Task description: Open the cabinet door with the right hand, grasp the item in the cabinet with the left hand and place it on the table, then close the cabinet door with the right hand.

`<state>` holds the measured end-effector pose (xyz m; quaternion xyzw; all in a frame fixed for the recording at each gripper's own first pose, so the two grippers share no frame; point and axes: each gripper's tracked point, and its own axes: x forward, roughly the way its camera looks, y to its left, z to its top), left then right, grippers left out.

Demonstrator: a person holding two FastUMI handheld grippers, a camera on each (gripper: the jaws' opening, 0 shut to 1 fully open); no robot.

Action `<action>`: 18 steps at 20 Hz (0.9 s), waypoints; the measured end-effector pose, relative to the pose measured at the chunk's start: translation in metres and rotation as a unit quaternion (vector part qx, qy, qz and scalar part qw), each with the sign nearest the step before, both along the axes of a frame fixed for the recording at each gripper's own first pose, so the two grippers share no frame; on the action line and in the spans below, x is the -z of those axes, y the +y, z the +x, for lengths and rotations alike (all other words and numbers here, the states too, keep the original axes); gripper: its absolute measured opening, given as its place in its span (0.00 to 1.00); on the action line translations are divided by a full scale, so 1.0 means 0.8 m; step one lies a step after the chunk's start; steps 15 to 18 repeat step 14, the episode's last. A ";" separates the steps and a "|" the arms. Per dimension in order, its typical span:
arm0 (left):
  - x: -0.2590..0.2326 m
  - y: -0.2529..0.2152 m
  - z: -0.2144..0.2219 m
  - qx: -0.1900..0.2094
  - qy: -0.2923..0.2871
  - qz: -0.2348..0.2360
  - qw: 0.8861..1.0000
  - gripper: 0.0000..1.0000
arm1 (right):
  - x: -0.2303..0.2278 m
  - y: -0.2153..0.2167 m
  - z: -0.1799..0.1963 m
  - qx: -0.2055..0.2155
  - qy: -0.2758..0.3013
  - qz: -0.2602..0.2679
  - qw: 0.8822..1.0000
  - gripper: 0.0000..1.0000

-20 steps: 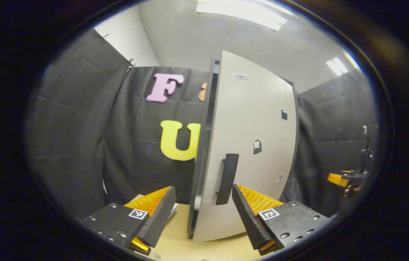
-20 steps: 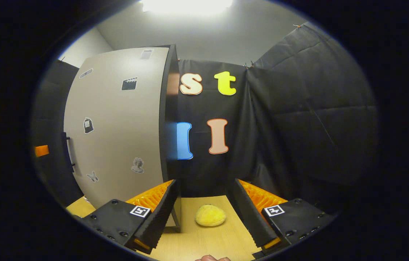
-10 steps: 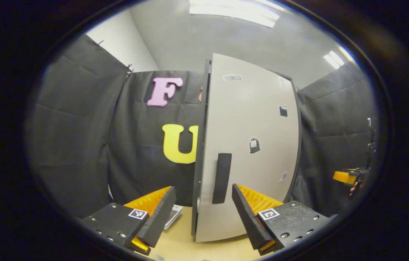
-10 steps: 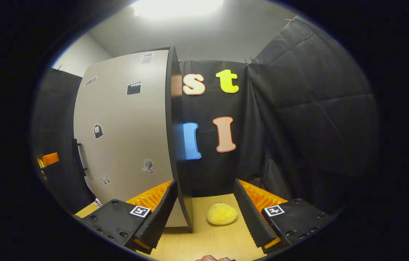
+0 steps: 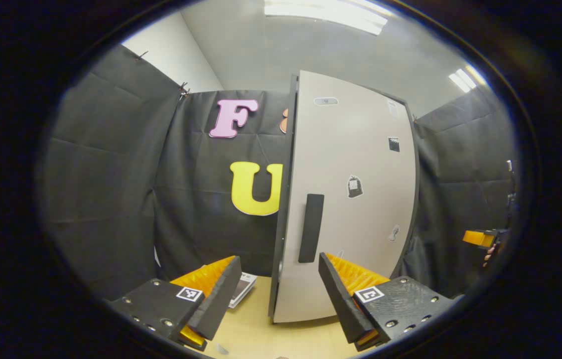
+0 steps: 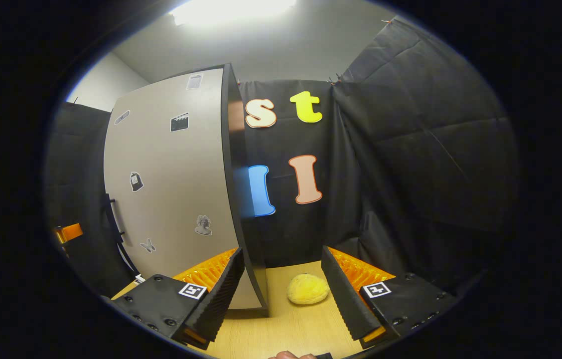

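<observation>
The cabinet door [image 5: 348, 199] looks shut or all but shut against the dark cabinet body, its black bar handle [image 5: 311, 228] upright near the door's left edge in the left gripper view. The item, a lumpy yellow sponge-like lump [image 6: 308, 289], lies on the wooden table [image 6: 286, 334] just to the right of the cabinet's front corner, so the placing step appears done and the closing step done or nearly so. The left gripper [image 5: 278, 289] hangs spread wide and empty facing the door, the handle above the gap between its fingers. The right gripper [image 6: 281, 294] is likewise spread and holding nothing, with the yellow lump between its fingers' line of sight. The risks from here, as I judge them: a door not fully seated could drift ajar, and a low right gripper could nudge the lump along the table.
</observation>
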<state>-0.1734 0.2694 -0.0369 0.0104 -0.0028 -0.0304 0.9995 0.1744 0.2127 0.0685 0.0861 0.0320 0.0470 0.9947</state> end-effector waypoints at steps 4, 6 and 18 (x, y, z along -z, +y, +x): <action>0.006 -0.002 0.000 0.001 0.004 0.009 1.000 0.92 | -0.001 0.003 0.004 0.000 -0.002 -0.009 1.000 0.98; 0.010 -0.006 0.000 0.004 0.010 0.008 1.000 0.92 | 0.000 0.009 0.005 -0.008 0.000 -0.009 1.000 0.93; 0.040 -0.026 0.000 0.016 0.035 -0.010 0.999 0.92 | 0.004 0.010 0.003 -0.011 0.005 -0.015 1.000 0.98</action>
